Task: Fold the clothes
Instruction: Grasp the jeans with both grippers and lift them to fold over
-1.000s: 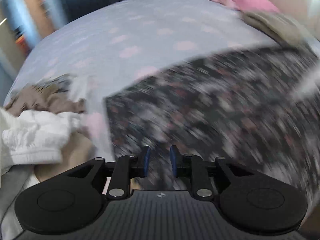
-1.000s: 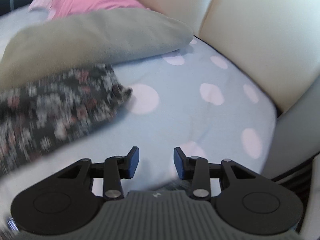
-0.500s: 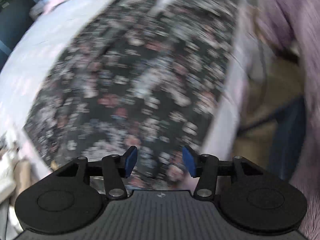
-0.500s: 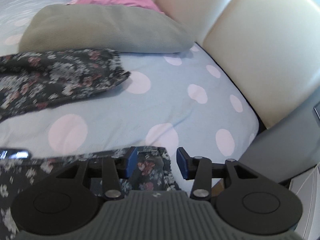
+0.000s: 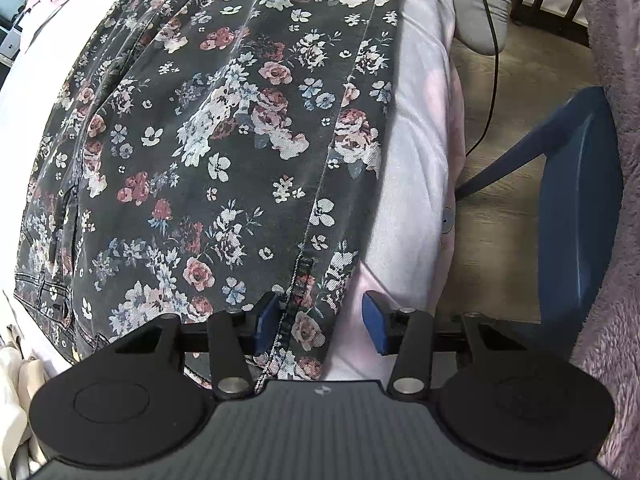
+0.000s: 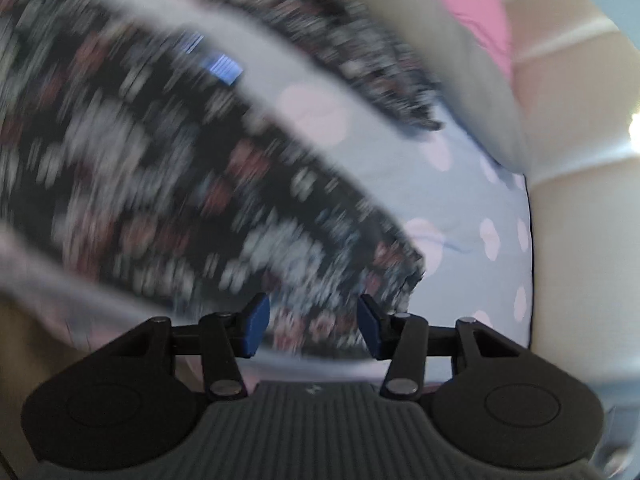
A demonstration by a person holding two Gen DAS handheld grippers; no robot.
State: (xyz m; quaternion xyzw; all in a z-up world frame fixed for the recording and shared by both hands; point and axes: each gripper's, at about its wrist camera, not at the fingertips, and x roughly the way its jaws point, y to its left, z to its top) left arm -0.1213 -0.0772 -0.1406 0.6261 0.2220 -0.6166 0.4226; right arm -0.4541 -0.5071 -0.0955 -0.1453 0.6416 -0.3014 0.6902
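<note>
Dark floral trousers point(image 5: 224, 128) lie spread flat on a pale polka-dot bed sheet point(image 5: 420, 128). My left gripper point(image 5: 320, 322) is open, low over the trousers' near corner by the side seam and waistband, close to the bed's edge. In the blurred right wrist view the two trouser legs point(image 6: 180, 184) run across the sheet point(image 6: 460, 200). My right gripper point(image 6: 312, 326) is open just above the hem end of the nearer leg. Neither gripper holds anything.
A grey pillow point(image 6: 460, 60) and a pink pillow point(image 6: 476, 0) lie by the cream headboard point(image 6: 580, 160). Beside the bed stand a blue chair point(image 5: 572, 200) and a wood floor point(image 5: 500, 80) with a black cable. White and beige clothes point(image 5: 16, 380) lie at the left.
Both grippers have swung over the trousers and opened wider. The left view turned from the bed's middle to the waist corner at the bed's edge; the right turned from the headboard to the leg hem.
</note>
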